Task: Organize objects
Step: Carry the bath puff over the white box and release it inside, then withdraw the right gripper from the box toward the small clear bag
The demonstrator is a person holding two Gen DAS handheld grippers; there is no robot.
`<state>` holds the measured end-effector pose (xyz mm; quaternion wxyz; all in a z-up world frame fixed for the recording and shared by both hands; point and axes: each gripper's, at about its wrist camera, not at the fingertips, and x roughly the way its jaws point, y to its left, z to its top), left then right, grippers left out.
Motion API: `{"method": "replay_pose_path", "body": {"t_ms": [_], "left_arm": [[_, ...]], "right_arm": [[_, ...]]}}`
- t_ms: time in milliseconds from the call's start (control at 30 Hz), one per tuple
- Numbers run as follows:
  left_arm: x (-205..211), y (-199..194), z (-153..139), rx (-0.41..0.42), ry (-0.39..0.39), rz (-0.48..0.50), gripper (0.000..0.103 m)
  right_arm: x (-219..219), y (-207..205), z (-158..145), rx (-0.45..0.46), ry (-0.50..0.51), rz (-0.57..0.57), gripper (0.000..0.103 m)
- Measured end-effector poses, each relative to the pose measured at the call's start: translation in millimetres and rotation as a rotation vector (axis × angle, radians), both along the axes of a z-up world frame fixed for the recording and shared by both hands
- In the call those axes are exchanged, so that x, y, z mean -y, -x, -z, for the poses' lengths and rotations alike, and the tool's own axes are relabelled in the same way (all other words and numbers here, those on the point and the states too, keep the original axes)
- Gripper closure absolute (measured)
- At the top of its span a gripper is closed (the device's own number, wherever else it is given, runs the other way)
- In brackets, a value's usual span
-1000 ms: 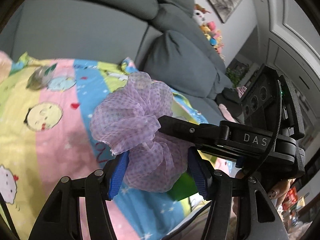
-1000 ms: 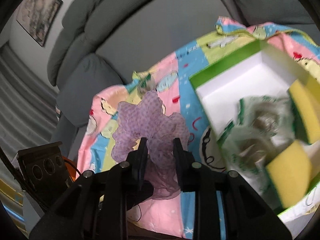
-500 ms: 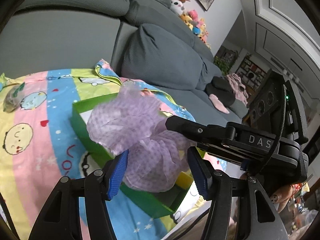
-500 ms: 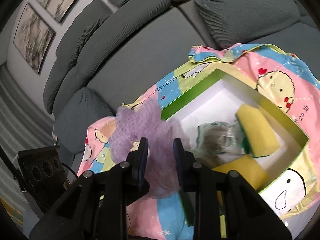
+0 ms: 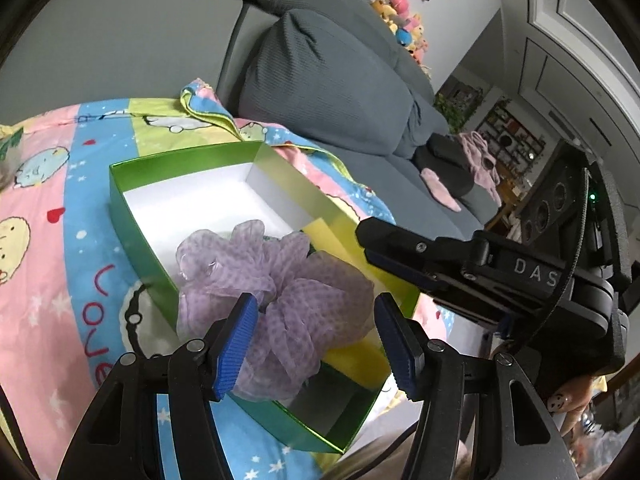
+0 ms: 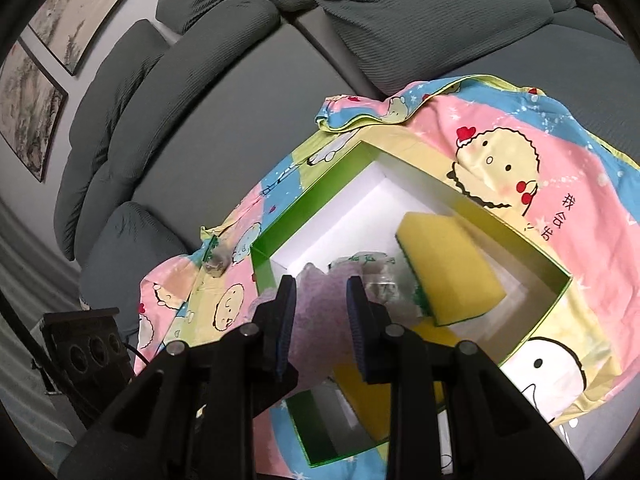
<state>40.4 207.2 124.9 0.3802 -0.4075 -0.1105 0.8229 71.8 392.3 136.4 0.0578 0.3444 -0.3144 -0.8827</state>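
Sponges, wrapped packet, green box

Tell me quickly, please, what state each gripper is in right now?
Left gripper: shut on the purple mesh bath pouf, above the green box.
Right gripper: shut on the same pouf.

One green box, two yellow sponges, one purple mesh puff, two clear wrapped packets.
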Motion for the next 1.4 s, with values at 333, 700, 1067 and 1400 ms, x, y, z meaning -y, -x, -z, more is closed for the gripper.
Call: {"method": "replay_pose_path", "body": {"t_ms": [333,700,1067,1400], "left_arm": [[35.0,-11.5,-21.2,-0.009,-0.057,-0.058,0.042],[111.4,-22.9,-34.1,-0.008,-0.069,-0.206,0.041],[200.8,-14.0,-8.4,-0.017,0.109,-0.46,0.022],[270.3,-5.5,35.2,0.117,0.068,-0.645,0.022]], "right_arm": [[8.6,-3.8,-7.2,-0.052,-0.017,-0.038,0.076],[25.3,-16.6,-24.0,-0.162,-0.051,-0.055,0.053],[76.0,-13.7,-33.9,-0.194,-0.107,-0.143,0.019],[152.7,11.9,-16.9,-0.118,-0.222,-0.298,0.014]]}}
